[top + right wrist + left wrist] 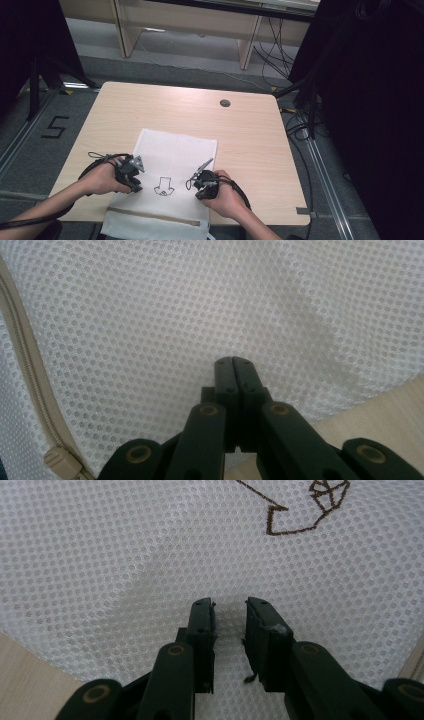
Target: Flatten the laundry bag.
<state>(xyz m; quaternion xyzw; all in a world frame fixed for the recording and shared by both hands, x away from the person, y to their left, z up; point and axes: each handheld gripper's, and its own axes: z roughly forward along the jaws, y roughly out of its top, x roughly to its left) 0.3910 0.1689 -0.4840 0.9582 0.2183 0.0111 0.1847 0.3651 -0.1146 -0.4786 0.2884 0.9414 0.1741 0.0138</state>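
Note:
A white mesh bag (175, 160) lies flat on the wooden table (250, 130), its beige zipper (155, 216) along the near edge. A brown stitched emblem (163, 187) sits at its middle. My left gripper (136, 187) rests on the bag's left part; in the left gripper view its jaws stand a little apart (230, 607) over the mesh (125, 555), the emblem (310, 510) beyond them. My right gripper (199, 195) is down on the bag's right part, jaws pressed together (233, 361) at the mesh (150, 300). I cannot see whether fabric is pinched. The zipper (25, 355) and its pull (60, 460) lie beside it.
A round cable hole (225, 103) sits near the table's far edge. Bare wood surrounds the bag on the left, right and far sides. Black stand legs (42, 75) and cables (300, 125) are on the floor around the table.

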